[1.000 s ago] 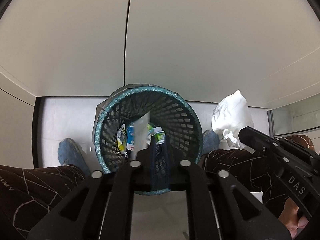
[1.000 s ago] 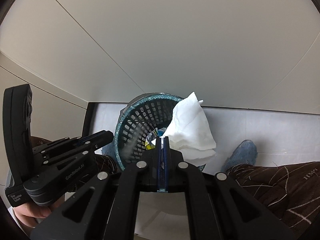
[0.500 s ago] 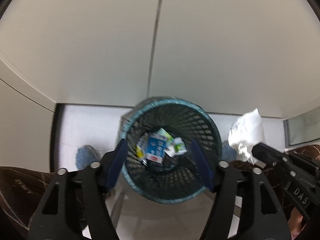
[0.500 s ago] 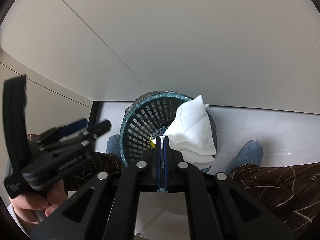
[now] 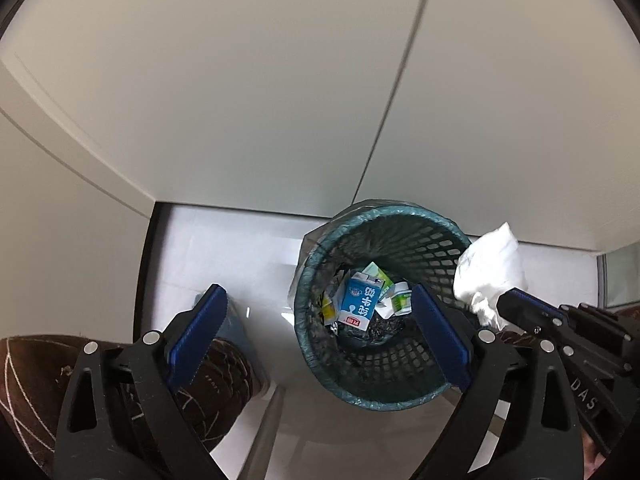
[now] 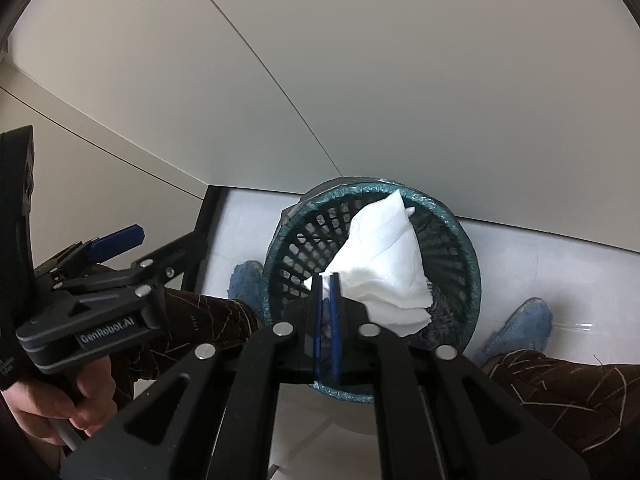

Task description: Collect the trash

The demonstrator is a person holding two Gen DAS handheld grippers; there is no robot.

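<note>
Tissue (image 6: 384, 276) is the risk: it is light and broad, pinched only at its lower left corner by the right gripper (image 6: 326, 292), and it hangs over the bin (image 6: 460, 236) at frame centre, reaching toward the upper rim. If let go off-centre, I judge it could drape on the rim or drift to the floor (image 6: 560, 264) at right. The right gripper is clenched on it, pointing steeply down at the bin mouth. The left gripper (image 5: 320, 340), at the bottom of its view, also points steeply down; its jaws are opening with nothing between them, and the bin (image 5: 320, 364) sits off toward its right finger. A carton (image 5: 358, 300) lies inside.
</note>
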